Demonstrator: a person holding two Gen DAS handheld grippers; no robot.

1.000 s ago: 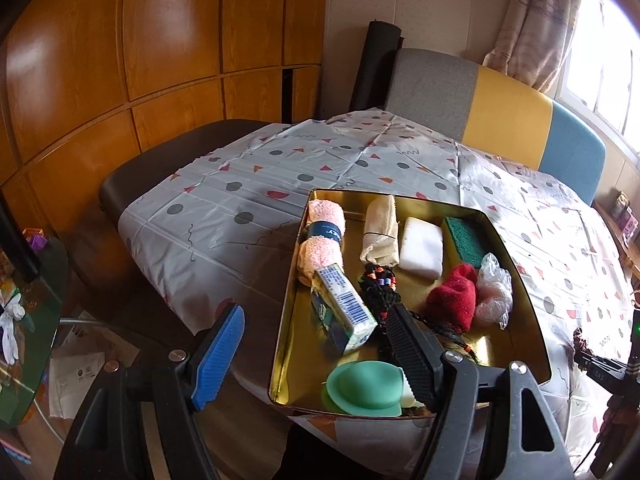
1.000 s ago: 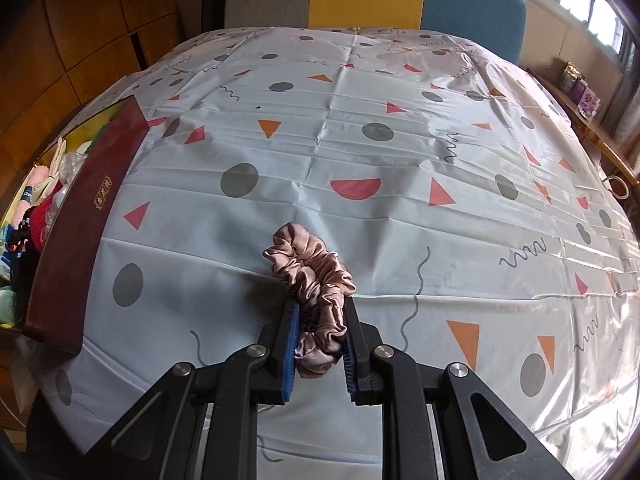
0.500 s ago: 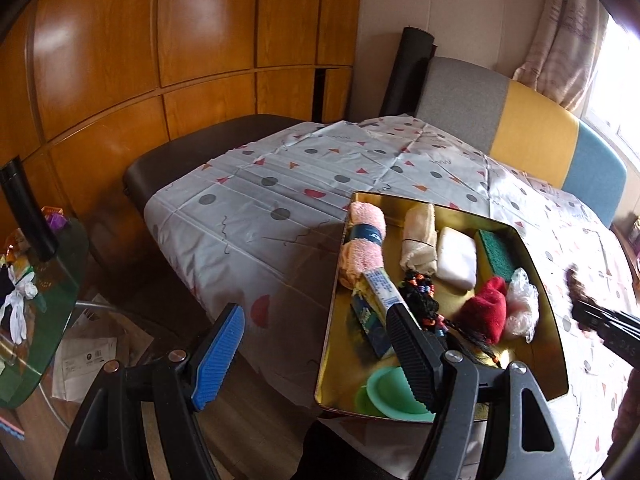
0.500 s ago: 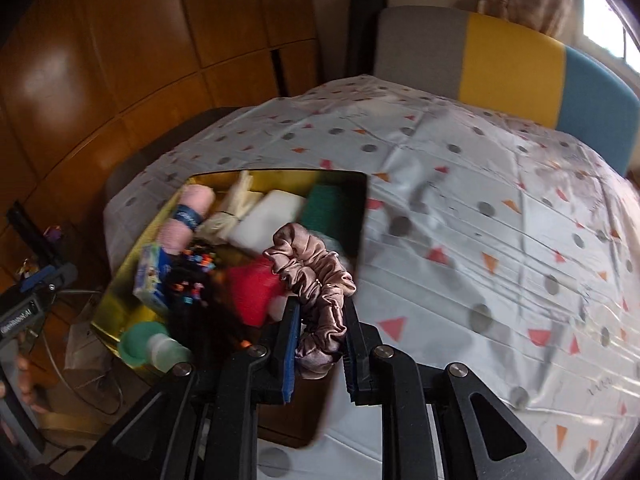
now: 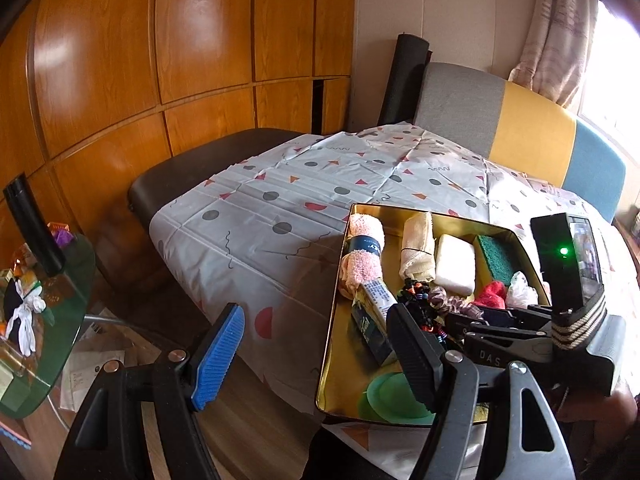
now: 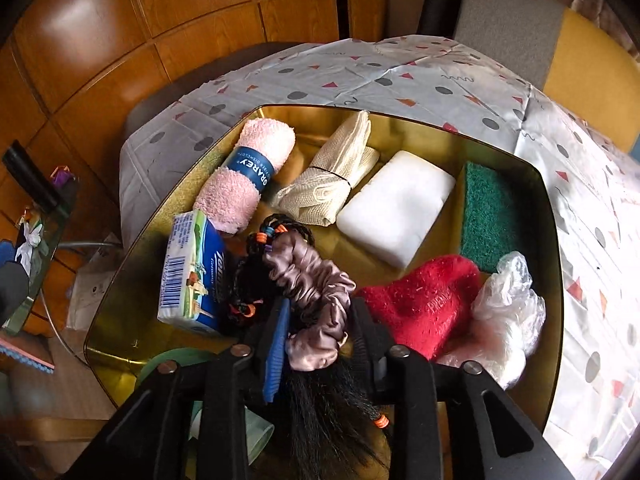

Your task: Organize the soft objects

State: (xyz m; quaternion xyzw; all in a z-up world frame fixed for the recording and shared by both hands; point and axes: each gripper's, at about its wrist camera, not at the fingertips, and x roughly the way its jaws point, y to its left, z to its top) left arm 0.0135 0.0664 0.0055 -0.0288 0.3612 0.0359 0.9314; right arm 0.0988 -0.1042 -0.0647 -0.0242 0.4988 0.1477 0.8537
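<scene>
Since a second ago my right gripper (image 6: pixel 318 330) has carried the mauve satin scrunchie (image 6: pixel 310 294) over the gold metal tray (image 6: pixel 554 240), fingers now slackened around its light, slippery, squashy folds, best pinched across the bunched band, left gripper (image 5: pixel 316 352) spread empty.

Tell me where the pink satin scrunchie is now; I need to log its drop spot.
In the right wrist view, the scrunchie lies between the right gripper fingers, over the gold tray, between the tissue pack and the red knit item.

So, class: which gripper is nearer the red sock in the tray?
Right. The right gripper sits just beside the red sock, inside the tray; the left gripper hangs outside its near edge.
</scene>
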